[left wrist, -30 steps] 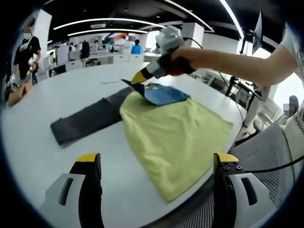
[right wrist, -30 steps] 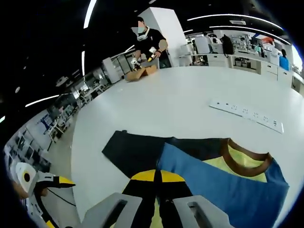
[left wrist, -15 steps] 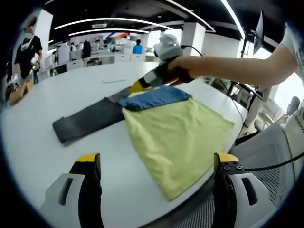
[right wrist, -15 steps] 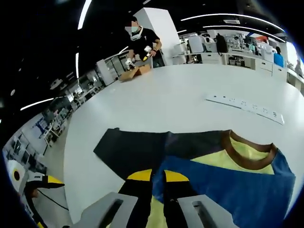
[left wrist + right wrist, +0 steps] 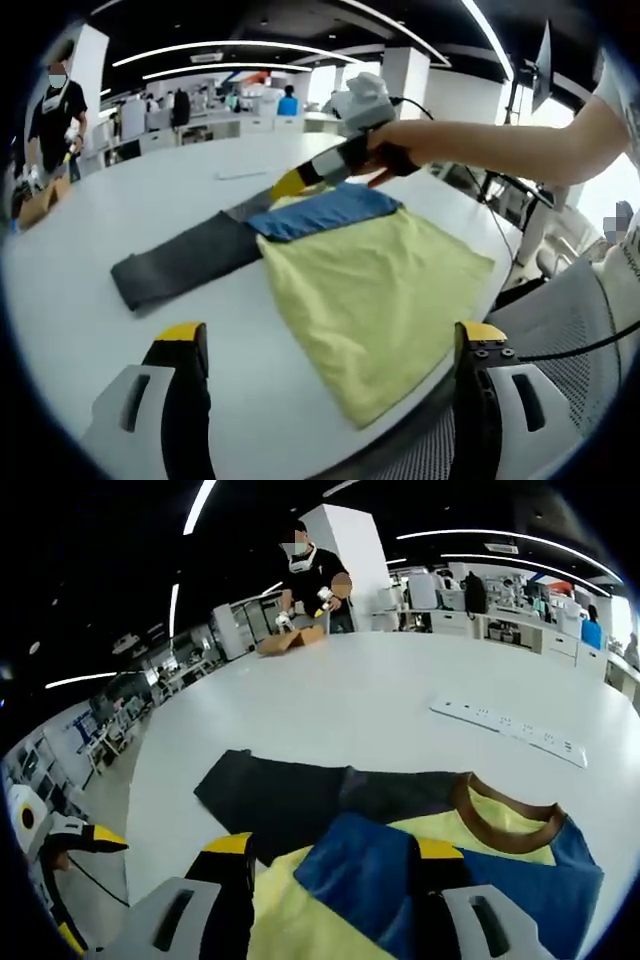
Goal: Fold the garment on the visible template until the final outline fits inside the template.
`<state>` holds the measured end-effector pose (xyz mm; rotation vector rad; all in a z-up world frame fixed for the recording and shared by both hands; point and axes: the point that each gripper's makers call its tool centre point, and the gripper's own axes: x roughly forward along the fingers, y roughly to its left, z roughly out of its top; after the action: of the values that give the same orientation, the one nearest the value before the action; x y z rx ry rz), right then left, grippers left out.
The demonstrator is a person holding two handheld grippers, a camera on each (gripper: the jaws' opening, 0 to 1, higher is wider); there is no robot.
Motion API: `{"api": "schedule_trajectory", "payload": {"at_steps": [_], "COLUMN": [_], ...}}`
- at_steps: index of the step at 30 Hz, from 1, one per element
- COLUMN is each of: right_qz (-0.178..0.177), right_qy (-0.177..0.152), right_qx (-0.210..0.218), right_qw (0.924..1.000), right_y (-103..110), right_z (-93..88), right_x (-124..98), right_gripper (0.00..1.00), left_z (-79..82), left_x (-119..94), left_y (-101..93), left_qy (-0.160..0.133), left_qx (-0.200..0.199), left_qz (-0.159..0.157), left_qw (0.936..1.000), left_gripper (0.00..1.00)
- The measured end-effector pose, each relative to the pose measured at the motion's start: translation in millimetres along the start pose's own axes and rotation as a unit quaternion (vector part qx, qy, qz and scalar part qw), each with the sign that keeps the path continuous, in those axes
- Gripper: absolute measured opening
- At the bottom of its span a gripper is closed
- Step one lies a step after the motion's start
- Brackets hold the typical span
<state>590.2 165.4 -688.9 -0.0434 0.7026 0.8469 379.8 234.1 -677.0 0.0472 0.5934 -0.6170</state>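
Brown collar [image 5: 505, 818], right gripper [image 5: 330, 855] open

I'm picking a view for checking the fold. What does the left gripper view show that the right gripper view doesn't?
Left gripper view alone: the garment's whole yellow body, reaching the table's near edge, and a mesh chair. Right gripper view alone: the brown collar and a white power strip. Both show the blue sleeve, the dark template and a person at a cardboard box.
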Motion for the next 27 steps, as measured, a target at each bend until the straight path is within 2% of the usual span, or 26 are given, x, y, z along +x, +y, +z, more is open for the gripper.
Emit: {"api": "schedule_trajectory", "payload": {"at_steps": [7,13,17,20,27], "right_qz": [-0.003,-0.012,-0.015,-0.021,-0.036], "right_qy": [-0.011,-0.017,-0.022,-0.022,-0.026], "right_qx": [-0.016,-0.027,-0.024,-0.027,-0.033], "right_qw": [0.9998,0.9994,0.9994,0.9992,0.9985], "right_y": [-3,-10,-16,-22,-36], "right_z": [2.9,1.5,-3.0,-9.9,-24.5], "right_x": [-11,-28,-38,-49,-71], "right_gripper": [0.75,0.82,0.85,0.88,0.88], "left_z": [3.3,4.7,10.8,14.9,26.2], "left_x": [1,6,9,12,20], "left_y": [3.7,12.4,18.1,20.3,31.7], "left_qy": [-0.001,0.006,-0.004,-0.005,-0.019], "left_qx": [0.001,0.002,-0.011,-0.005,-0.018], "left_qz": [0.003,0.014,0.017,0.020,0.029], "left_qw": [1.0000,0.9999,0.9998,0.9998,0.9992], "left_gripper": [0.99,0.99,0.97,0.95,0.87]}}
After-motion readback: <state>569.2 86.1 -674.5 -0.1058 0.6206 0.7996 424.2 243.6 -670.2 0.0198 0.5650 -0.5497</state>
